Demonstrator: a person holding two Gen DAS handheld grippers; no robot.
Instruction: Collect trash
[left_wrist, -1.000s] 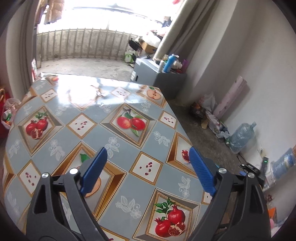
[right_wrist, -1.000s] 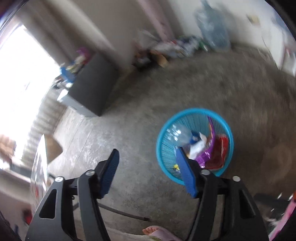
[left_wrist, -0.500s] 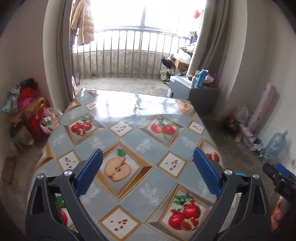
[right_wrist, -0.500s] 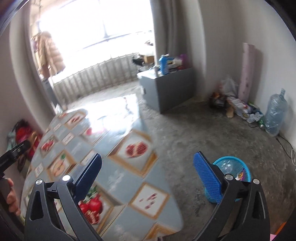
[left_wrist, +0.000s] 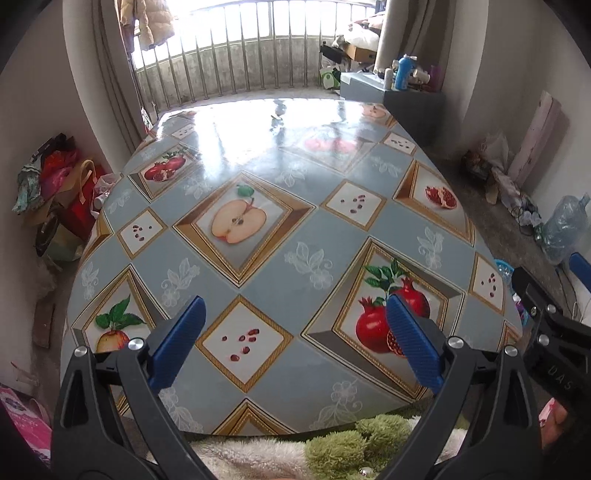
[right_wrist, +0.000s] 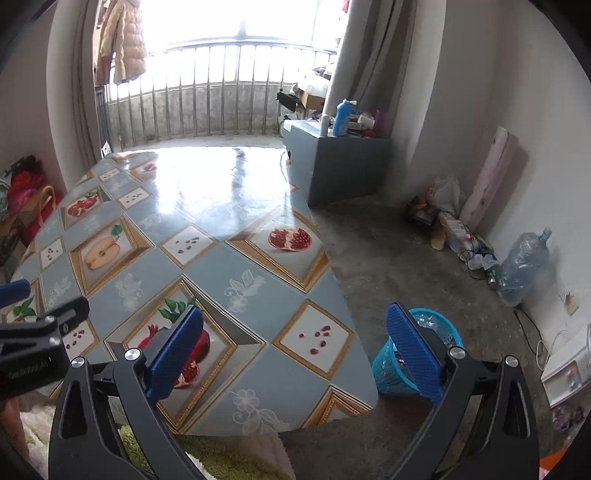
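Note:
A table covered in a fruit-print cloth fills the left wrist view; its surface carries nothing loose. My left gripper hangs open above the table's near edge with nothing between its blue pads. My right gripper is open too, over the table's near right corner, and holds nothing. A blue mesh trash basket stands on the floor just right of the table, with wrappers inside, partly hidden by my right finger. The other gripper shows at each view's side edge.
A grey cabinet with bottles stands past the table's far right corner. A big water jug and clutter line the right wall. Bags are piled by the left wall. A fluffy green-white blanket lies below the table's near edge.
The right gripper swung up from above the basket and rolled round to face the table, its jaws spread wider. The left gripper drew back toward the table's near edge.

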